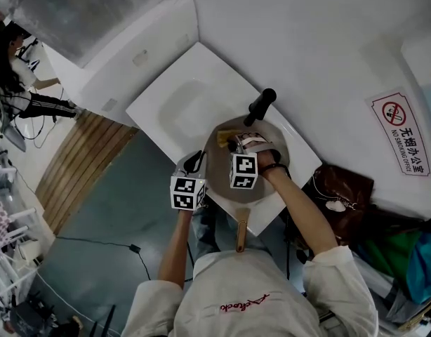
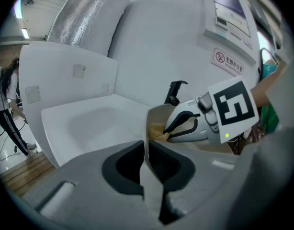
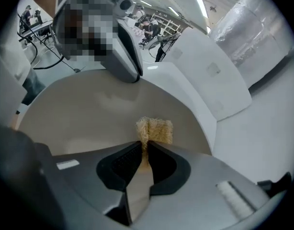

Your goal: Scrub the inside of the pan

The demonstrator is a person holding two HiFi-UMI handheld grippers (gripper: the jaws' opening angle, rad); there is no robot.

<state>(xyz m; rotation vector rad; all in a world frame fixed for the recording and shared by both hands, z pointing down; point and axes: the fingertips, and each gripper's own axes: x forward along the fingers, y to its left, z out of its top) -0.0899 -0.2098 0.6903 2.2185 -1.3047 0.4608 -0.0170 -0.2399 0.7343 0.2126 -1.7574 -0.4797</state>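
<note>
— Where's the pan [image 1: 270, 190]?
— On the sink's [image 1: 175, 104] near right corner.
— And the 2 grippers?
— Left gripper [image 1: 194, 162] at its left rim, right gripper [image 1: 237, 144] inside it.

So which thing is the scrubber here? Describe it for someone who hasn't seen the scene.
Start at the white sink, where a round pan sits on the basin. Inside the pan, the right gripper pinches a small scrubbing pad in its fingers. It is the only tan, fibrous thing there, against the pan's smooth dull surface.
</note>
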